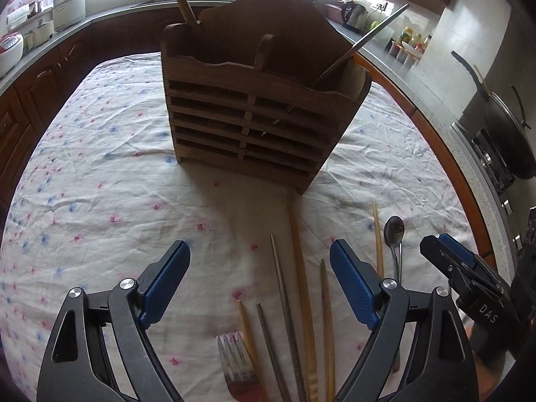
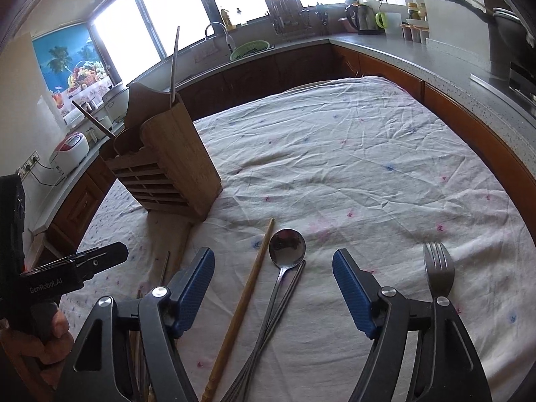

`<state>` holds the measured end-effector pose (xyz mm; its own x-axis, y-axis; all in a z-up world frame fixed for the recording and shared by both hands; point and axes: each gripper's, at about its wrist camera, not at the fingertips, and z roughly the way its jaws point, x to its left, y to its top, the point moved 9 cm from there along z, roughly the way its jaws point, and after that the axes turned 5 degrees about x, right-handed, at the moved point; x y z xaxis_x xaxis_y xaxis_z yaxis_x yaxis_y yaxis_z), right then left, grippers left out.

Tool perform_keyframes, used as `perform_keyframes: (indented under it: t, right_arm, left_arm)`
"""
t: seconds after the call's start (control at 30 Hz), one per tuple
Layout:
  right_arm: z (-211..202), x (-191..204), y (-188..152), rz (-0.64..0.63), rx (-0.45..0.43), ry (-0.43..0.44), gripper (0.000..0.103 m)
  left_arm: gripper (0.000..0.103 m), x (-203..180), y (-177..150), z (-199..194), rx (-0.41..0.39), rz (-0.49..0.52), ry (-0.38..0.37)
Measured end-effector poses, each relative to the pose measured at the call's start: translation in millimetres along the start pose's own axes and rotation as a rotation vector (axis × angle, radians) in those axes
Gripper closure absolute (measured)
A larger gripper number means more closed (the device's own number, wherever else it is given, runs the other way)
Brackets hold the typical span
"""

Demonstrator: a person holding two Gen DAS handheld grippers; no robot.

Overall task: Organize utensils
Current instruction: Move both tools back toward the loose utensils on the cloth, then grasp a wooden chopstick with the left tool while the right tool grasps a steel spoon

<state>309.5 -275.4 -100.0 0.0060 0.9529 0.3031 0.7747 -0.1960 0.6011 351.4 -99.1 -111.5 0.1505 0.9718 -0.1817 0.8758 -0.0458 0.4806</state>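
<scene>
Both the left gripper (image 1: 259, 276) and right gripper (image 2: 273, 281) hover wide open and empty over chopsticks (image 1: 283, 298), spoon (image 2: 287, 246), fork (image 2: 438, 268); the wooden utensil holder (image 1: 258, 110) stands beyond.

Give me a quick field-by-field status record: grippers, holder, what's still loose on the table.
left gripper: open, empty, above the loose utensils
right gripper: open, empty, over the metal spoon
slatted wooden utensil holder: upright on the floral tablecloth; one wooden and one metal stick inside
loose: spoon, two metal forks, wooden chopsticks, metal chopsticks
</scene>
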Motion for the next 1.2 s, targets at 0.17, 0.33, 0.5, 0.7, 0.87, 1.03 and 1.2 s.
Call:
perform_keyframes:
  t: [0.17,0.33,0.5,0.7,0.87,1.03,1.2]
  right_arm:
    - [23.8,-0.4,1.8,-0.013,0.049,-0.013,0.034]
    - [40.1,-4.3,1.8,-0.010,0.084,-0.026,0.046]
    - [52.3,-6.0,0.2,-0.015,0.110,-0.040,0.050]
    - [60.0,-5.6,2.3,-0.054,0.105,-0.088,0.068]
    - [57.0,-7.9,3.4,-0.045,0.095,-0.081,0.079]
    - [41.5,-6.7,9.8,-0.031,0.066,-0.056,0.099]
    - [38.3,-10.0,8.5,-0.012,0.058,-0.042,0.100]
  left_arm:
    - [0.029,-12.0,7.7,25.3,0.049,0.043,0.012]
    - [0.038,-19.5,11.6,52.1,0.103,0.092,0.037]
    - [0.048,-23.5,12.0,64.9,0.100,0.162,0.101]
    - [0.094,-30.6,15.5,65.1,0.081,0.201,0.097]
    - [0.095,-25.2,16.6,58.7,0.074,0.159,0.045]
    - [0.096,-17.1,20.3,30.3,0.031,0.111,-0.024]
    - [0.096,-8.1,21.2,-3.9,-0.026,0.086,-0.070]
